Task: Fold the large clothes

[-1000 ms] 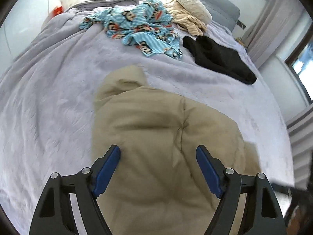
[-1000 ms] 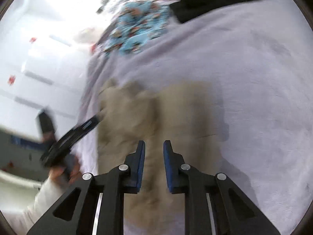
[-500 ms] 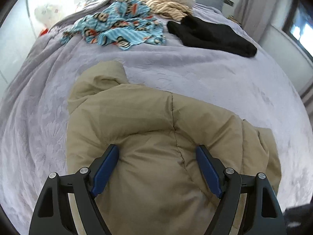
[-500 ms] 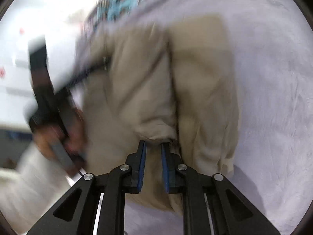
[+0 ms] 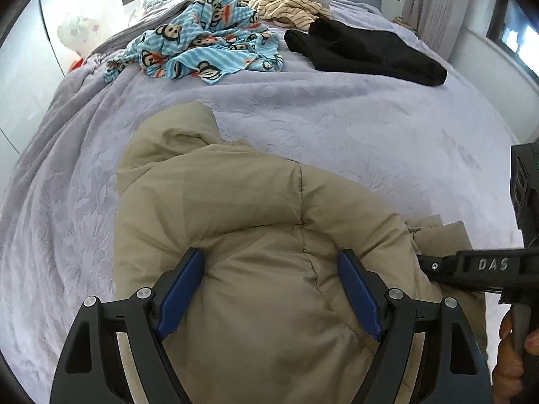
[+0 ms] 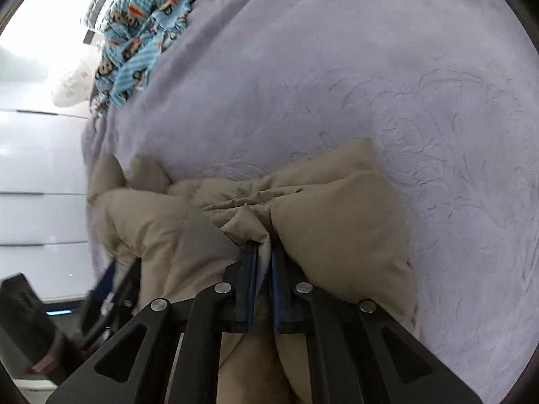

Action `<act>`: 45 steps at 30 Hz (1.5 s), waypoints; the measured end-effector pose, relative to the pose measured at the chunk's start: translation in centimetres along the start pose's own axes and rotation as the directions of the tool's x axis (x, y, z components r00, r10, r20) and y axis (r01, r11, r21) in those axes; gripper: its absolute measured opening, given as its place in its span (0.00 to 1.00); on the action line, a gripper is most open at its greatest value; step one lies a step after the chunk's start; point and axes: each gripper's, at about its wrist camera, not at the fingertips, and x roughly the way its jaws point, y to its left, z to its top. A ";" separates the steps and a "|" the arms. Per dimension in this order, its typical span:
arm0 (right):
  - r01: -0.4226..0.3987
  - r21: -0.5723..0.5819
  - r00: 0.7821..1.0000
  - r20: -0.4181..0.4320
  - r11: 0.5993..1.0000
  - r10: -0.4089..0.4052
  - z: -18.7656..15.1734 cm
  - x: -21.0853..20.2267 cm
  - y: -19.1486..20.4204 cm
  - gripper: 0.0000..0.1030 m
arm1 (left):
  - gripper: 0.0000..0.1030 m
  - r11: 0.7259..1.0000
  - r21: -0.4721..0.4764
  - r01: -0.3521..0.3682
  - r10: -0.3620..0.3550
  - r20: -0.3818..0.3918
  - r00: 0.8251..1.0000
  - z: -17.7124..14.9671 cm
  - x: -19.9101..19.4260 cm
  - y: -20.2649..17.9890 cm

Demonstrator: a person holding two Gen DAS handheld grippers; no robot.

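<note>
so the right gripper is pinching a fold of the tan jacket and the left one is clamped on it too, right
Not quite: the left gripper is open, its jaws standing wide over the tan jacket, as the left wrist view shows. The right gripper does pinch a fold.

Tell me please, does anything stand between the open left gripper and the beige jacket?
Nothing visible does. The left gripper has its jaws wide, directly over the beige jacket, with only jacket fabric between them.

In the left wrist view the bedspread (image 5: 353, 118) lies bare across the frame's middle and left edge. The jacket (image 5: 235, 235) fills the lower centre. Blue pyjamas (image 5: 202, 50), striped top (image 5: 286, 10) and black garment (image 5: 363, 54) crowd the top; the right gripper (image 5: 421, 266) blocks lower right.
</note>
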 end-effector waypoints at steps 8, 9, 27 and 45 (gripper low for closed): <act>0.082 -0.106 0.997 0.017 0.991 -0.081 -1.2 -1.6 0.4 0.07 | 0.79 0.999 0.031 -0.013 0.015 -0.040 0.999 -0.7 -3.7 0.9; 0.092 -0.121 0.996 0.022 0.988 -0.090 -1.4 -2.1 0.7 0.07 | 0.79 0.999 0.030 -0.017 0.018 -0.043 0.999 -1.0 -4.2 1.1; 0.110 -0.255 0.994 0.022 0.961 -0.108 -13.3 -11.5 2.7 0.11 | 0.79 0.992 -0.118 -0.039 0.019 -0.166 0.986 -9.4 -10.9 6.0; 0.164 -0.237 0.986 0.001 0.958 -0.169 -16.4 -11.5 2.0 0.11 | 0.82 0.988 -0.148 -0.044 0.004 -0.262 0.965 -13.7 -9.6 6.3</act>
